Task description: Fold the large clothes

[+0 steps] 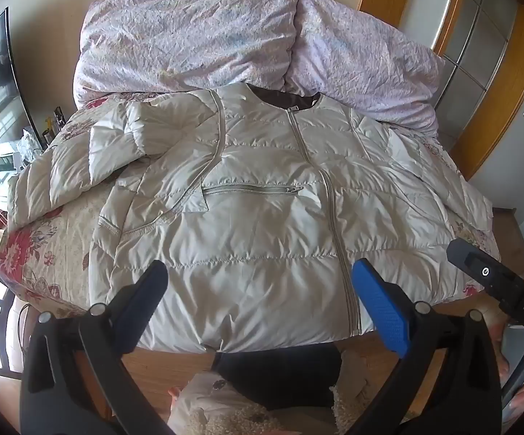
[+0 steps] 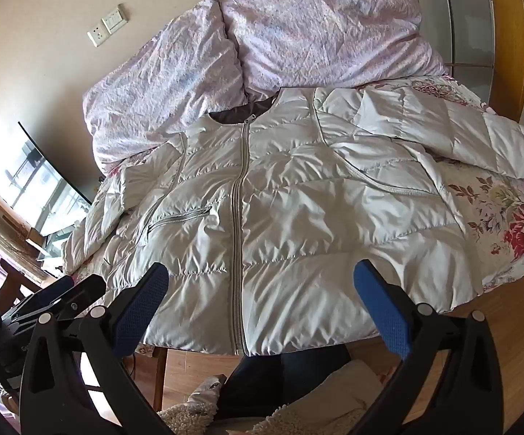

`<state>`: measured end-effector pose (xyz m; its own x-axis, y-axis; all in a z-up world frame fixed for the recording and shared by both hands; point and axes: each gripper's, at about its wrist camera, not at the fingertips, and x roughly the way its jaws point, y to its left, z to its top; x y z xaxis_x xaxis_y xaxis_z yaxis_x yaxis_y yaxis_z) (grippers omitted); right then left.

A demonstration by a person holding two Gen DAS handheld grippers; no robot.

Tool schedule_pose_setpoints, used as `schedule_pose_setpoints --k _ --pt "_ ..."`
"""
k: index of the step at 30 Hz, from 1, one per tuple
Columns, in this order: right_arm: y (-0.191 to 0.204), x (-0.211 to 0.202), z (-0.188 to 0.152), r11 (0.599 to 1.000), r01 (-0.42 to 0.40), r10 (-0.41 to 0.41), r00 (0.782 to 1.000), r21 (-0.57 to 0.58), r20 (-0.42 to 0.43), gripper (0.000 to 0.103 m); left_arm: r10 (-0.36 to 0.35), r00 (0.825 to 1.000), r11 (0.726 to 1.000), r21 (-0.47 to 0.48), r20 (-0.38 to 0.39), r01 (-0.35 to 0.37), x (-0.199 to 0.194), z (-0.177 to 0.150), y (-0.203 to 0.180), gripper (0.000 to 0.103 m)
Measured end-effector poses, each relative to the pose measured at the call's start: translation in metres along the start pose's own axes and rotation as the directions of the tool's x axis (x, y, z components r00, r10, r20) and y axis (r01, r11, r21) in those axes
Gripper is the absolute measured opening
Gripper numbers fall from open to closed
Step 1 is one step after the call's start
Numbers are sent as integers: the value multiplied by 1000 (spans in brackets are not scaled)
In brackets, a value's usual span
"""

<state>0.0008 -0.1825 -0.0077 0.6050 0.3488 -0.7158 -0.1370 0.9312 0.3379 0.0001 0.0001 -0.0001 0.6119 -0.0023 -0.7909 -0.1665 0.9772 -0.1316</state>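
A pale cream quilted puffer jacket (image 1: 262, 195) is lying face up and zipped on the flowered bedspread (image 1: 44, 239), its collar pointing toward the far end, where a rumpled lilac duvet (image 1: 196, 32) is piled against the wall. A zipped chest pocket (image 1: 253, 190) is sitting left of the centre zip, and a dark lining is showing at the neck. The left sleeve (image 1: 80, 166) is bending back on itself; the right sleeve (image 2: 454, 134) is stretching out toward the bed's right edge. The hem is hanging slightly over the near edge.

The left gripper (image 1: 260, 279) and the right gripper (image 2: 262, 282) are both hovering above the hem, jaws spread wide, nothing between them. The letters "DAS" are showing on the right gripper's body in the left view. Bare bedspread is lying open on both sides of the jacket.
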Motion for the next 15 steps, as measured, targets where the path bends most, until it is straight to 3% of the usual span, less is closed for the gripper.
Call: schedule_pose_setpoints --k 15 --pt "-1 1 1 1000 1 -1 1000 -1 3 102 2 1000 1000 2 2 -2 1 0 0 101"
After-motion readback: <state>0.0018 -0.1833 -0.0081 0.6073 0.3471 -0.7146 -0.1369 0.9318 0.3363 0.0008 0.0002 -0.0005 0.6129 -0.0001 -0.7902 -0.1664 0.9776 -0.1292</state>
